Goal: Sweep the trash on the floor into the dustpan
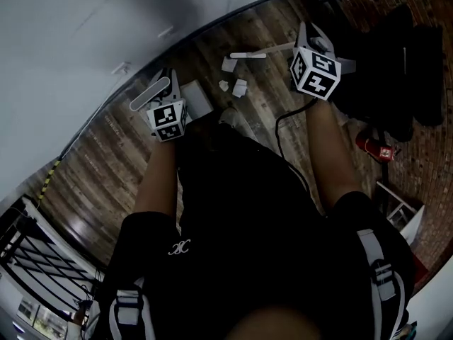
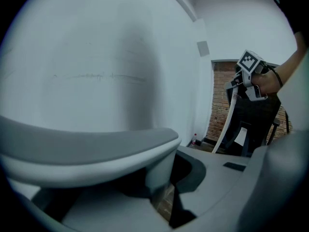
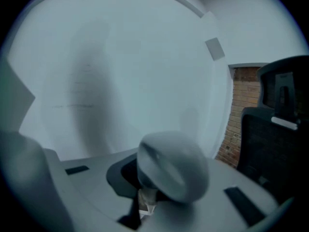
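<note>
In the head view my left gripper (image 1: pixel 161 103) is shut on the long grey-white handle (image 1: pixel 150 94) of the dustpan (image 1: pixel 195 98), which rests on the wooden floor by the wall. The left gripper view shows that handle (image 2: pixel 91 149) lying across the jaws. My right gripper (image 1: pixel 306 47) is shut on the white broom pole (image 1: pixel 258 52), which slants down to the floor. In the right gripper view the pole's rounded grey end (image 3: pixel 171 173) fills the jaws. Small white crumpled trash pieces (image 1: pixel 240 87) lie on the floor between dustpan and broom.
A white wall (image 1: pixel 85 41) runs along the floor's far edge. At the right stands a black office chair (image 1: pixel 396 62), with a red object (image 1: pixel 371 146) on the floor below it. A dark railing (image 1: pixel 28 253) is at lower left. A small bottle (image 2: pixel 194 139) stands by the brick wall.
</note>
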A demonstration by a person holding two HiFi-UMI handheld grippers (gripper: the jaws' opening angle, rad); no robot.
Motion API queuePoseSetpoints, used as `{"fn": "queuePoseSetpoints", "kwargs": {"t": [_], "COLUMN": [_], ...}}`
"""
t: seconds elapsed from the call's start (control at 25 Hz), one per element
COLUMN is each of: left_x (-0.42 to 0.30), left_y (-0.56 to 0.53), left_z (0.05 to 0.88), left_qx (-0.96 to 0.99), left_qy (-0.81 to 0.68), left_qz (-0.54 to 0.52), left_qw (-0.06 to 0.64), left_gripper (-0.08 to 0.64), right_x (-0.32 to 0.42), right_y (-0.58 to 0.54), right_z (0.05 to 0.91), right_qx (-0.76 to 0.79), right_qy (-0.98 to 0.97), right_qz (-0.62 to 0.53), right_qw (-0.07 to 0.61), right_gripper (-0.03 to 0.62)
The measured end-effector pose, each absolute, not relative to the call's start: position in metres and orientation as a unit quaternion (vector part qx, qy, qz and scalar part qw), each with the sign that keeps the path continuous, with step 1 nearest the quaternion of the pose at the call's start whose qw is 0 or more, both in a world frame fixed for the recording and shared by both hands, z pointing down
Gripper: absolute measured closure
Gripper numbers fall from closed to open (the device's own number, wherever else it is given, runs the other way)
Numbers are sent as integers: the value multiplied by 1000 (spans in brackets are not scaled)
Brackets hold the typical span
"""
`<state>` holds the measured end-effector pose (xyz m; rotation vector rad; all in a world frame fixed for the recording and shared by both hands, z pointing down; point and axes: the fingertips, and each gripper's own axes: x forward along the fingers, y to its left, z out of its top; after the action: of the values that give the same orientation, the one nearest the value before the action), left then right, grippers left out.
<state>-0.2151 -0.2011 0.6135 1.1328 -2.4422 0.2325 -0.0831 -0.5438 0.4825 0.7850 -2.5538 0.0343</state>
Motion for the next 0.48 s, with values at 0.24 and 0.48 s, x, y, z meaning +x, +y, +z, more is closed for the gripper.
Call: {"fn": "queuePoseSetpoints", "kwargs": {"t": [0.24,0.48], "left_x": [-193,-190], "left_y": [-190,-194], "left_z": [625,624], "left_qx": [429,444], "left_qy": [-873,-871], "left_qz": [86,78], "left_qw": [214,195], "left_gripper": [508,509], "right_x": [-95,-104], "right_y": [-498,-472], "right_z": [513,518], "right_qx": [218,204], "right_qy": [-943,-942], "right_qz": [9,47], "right_qw": [252,260], "right_gripper": [560,557]}}
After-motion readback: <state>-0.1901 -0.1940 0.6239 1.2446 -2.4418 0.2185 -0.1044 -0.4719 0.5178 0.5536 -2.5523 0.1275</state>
